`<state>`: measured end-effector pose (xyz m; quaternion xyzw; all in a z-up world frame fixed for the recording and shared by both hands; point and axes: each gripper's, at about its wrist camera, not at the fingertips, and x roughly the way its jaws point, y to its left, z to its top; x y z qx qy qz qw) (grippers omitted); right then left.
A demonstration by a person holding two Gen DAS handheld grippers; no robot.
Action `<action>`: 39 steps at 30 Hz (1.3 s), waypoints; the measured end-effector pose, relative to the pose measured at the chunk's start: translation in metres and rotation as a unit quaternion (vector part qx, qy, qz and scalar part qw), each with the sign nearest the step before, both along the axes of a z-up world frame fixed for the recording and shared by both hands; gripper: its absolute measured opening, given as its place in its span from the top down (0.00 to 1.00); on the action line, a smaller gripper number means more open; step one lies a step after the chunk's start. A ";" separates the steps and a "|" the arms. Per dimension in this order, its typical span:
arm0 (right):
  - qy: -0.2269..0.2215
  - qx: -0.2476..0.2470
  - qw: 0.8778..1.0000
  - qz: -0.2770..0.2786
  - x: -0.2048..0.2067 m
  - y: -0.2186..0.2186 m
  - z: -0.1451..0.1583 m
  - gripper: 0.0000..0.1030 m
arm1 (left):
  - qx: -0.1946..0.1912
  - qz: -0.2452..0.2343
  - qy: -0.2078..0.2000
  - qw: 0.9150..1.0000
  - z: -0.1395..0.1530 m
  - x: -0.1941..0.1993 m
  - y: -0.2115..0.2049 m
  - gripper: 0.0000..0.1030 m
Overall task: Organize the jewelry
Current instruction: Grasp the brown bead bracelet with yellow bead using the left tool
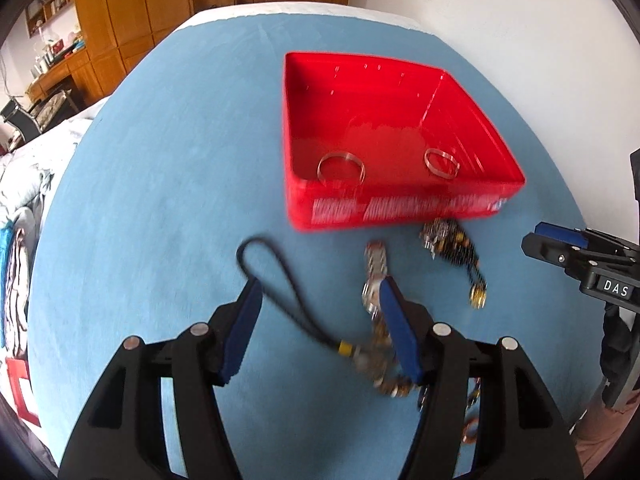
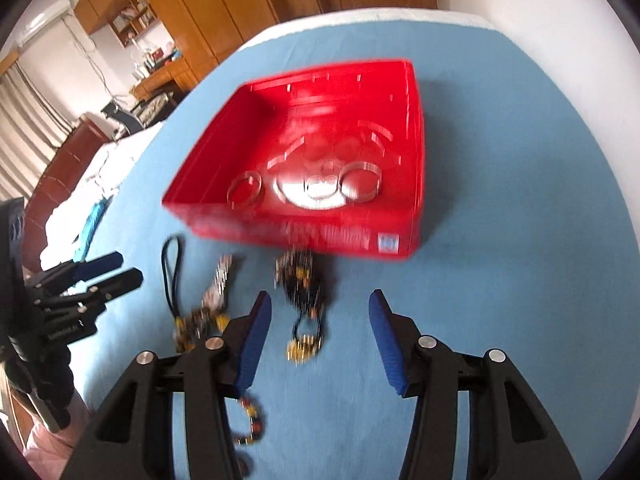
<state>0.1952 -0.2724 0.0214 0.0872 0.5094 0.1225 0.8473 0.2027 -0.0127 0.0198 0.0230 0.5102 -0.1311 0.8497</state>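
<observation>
While both grippers, left (image 1: 320,296) and right (image 2: 320,300), hover half-open and empty-handed above loose jewelry (image 2: 300,280), the red box (image 1: 400,208) on the blue tabletop (image 1: 160,160) holds two clear bangles (image 1: 341,167).

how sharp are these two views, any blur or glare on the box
Left wrist view: red box fairly sharp, jewelry near the left gripper smeared. Right wrist view: blurrier overall, box edges smeared, white glare on its floor; fisheye bends the blue table in both.
</observation>
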 end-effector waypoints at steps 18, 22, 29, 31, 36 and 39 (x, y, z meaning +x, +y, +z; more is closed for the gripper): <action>0.045 0.010 0.998 0.030 -0.045 0.022 -0.035 0.55 | -0.018 -0.021 0.064 0.998 -0.049 -0.010 -0.024 0.54; 0.050 0.011 0.998 0.029 -0.045 0.021 -0.038 0.55 | -0.021 -0.031 0.074 0.997 -0.055 -0.007 -0.032 0.62; 0.058 0.011 0.997 0.040 -0.041 0.029 -0.045 0.56 | -0.016 -0.035 0.076 0.996 -0.062 -0.007 -0.037 0.71; 0.062 0.012 0.997 0.042 -0.040 0.031 -0.047 0.56 | -0.016 -0.037 0.076 0.996 -0.063 -0.006 -0.042 0.75; 0.068 0.012 0.997 0.042 -0.037 0.033 -0.050 0.56 | -0.017 -0.046 0.072 0.996 -0.064 -0.010 -0.045 0.86; 0.070 0.011 0.997 0.042 -0.038 0.033 -0.051 0.56 | -0.017 -0.049 0.065 0.997 -0.064 -0.013 -0.049 0.90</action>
